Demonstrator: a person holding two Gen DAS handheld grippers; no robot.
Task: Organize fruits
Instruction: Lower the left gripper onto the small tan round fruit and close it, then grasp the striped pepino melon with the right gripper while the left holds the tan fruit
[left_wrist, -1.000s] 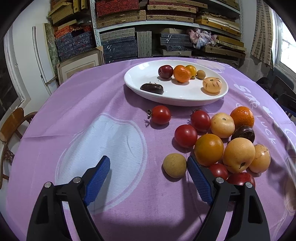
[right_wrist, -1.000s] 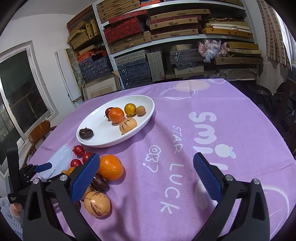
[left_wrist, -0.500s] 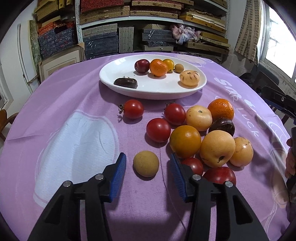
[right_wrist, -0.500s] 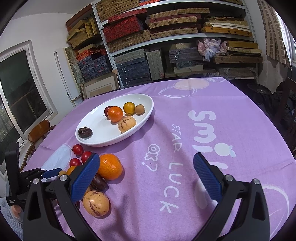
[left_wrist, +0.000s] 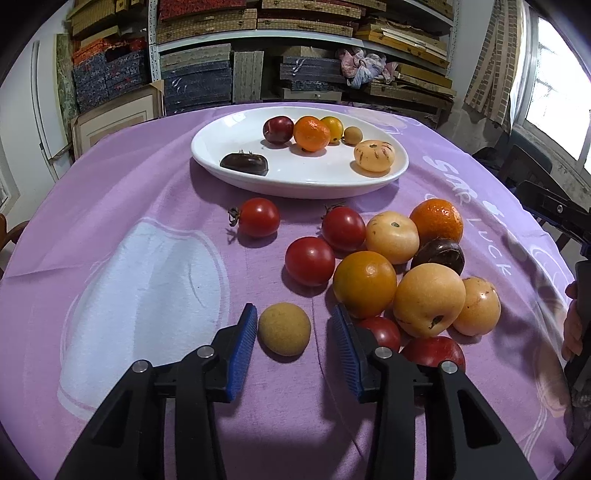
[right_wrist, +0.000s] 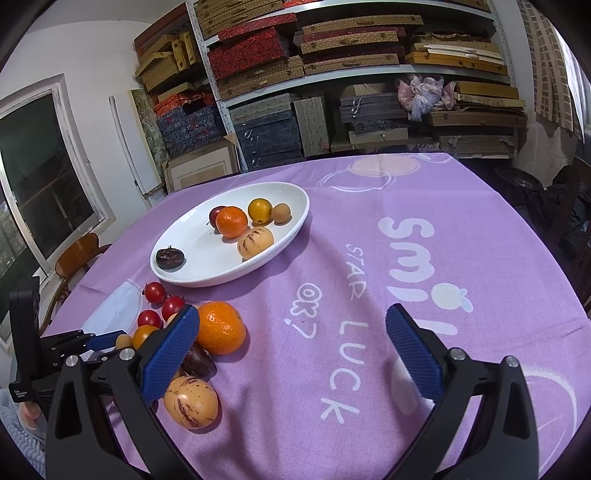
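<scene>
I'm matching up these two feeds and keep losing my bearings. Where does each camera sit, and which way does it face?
Left wrist: on the left tool, angled down over the purple tablecloth; its closing jaws flank a small tan fruit without touching; a hand shows at right.
Right wrist: on the open right tool, facing the shelves; the left tool shows at lower left.
Shared: the white plate, the loose fruit pile, the shelves.
</scene>
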